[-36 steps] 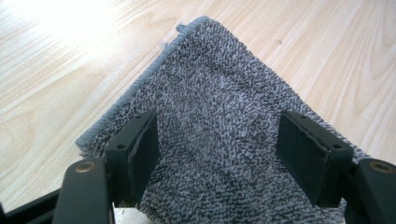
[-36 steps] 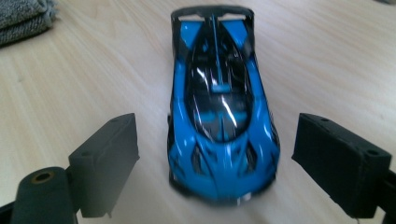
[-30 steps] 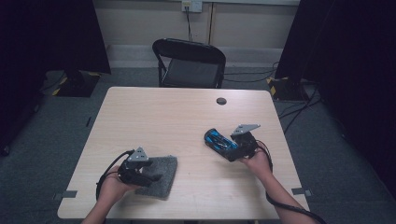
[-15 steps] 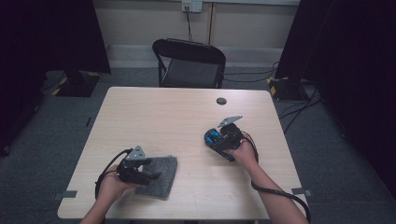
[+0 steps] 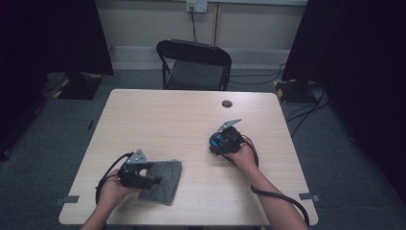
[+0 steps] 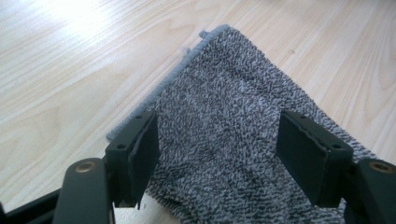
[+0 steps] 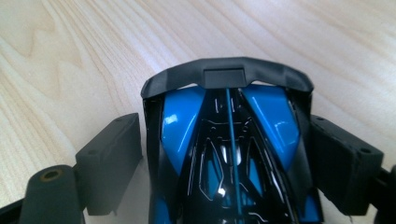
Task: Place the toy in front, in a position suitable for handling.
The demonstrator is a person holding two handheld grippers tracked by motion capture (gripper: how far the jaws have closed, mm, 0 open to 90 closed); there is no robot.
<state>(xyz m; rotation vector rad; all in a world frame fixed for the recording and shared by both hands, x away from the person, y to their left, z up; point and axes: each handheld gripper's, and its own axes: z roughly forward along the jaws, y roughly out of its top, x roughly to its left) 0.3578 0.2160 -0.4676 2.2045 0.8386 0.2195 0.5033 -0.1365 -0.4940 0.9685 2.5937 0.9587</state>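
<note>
Two claws: cloth [image 6: 233, 135], seemingly-gripped car [image 7: 229, 154].

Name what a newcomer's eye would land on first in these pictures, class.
A glossy blue and black toy car stands out, sitting between the jaws of the right gripper on the table's right side. Next comes the grey cloth, flat near the front left edge of the pale wooden table, with the left gripper open over it.

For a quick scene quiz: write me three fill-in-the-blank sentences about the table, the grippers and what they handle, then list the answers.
1. The toy car between the right gripper jaws is black and ____.
2. The left gripper has its open jaws over a grey ____.
3. Behind the table stands a black ____.

Missing words: blue; cloth; chair
</note>
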